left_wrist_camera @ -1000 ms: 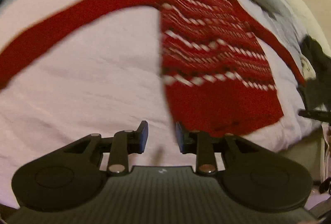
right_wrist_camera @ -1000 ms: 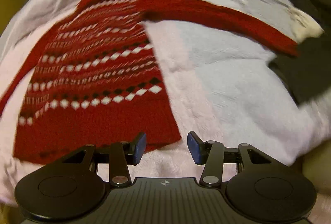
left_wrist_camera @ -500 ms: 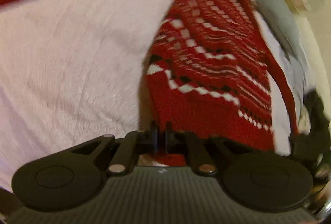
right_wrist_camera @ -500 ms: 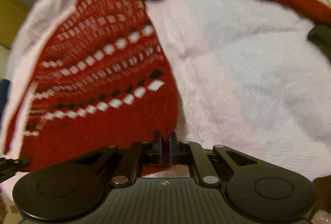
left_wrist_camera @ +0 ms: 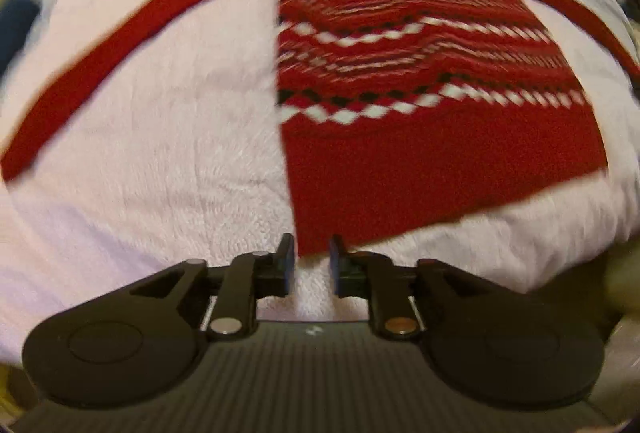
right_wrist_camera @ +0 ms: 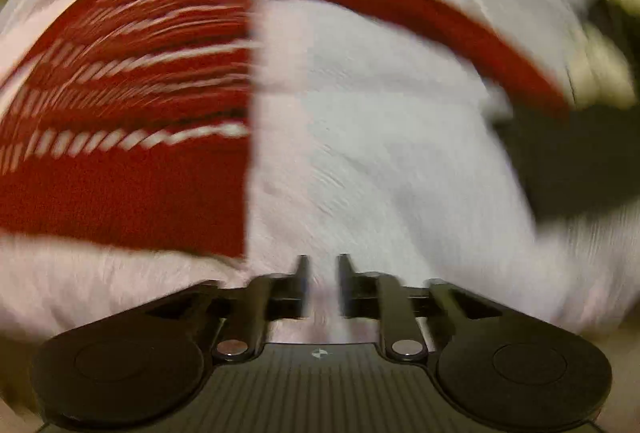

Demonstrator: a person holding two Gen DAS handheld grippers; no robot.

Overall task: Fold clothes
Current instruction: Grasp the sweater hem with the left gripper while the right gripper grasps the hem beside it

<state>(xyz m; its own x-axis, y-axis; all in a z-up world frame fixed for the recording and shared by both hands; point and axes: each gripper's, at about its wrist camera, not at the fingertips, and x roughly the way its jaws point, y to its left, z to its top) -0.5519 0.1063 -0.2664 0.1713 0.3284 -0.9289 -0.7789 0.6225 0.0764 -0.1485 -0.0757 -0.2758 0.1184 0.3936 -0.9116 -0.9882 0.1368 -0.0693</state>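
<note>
Left wrist: left gripper (left_wrist_camera: pixel 311 265) parted, sweater (left_wrist_camera: pixel 420 113) flat

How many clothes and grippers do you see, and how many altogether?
Red sweaters: 1, the red patterned sweater.
Dark clothes: 1, the dark garment.
Hand-held grippers: 2, the left hand-held gripper and the right hand-held gripper.
Total: 4

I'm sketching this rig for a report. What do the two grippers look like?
Both look alike. The left gripper and right gripper are matte black, with two round side housings, a ribbed grey centre plate bearing a small white mark, angular linkage arms on metal pivot pins, and short flat fingers. No cables or sleeves show.
</note>
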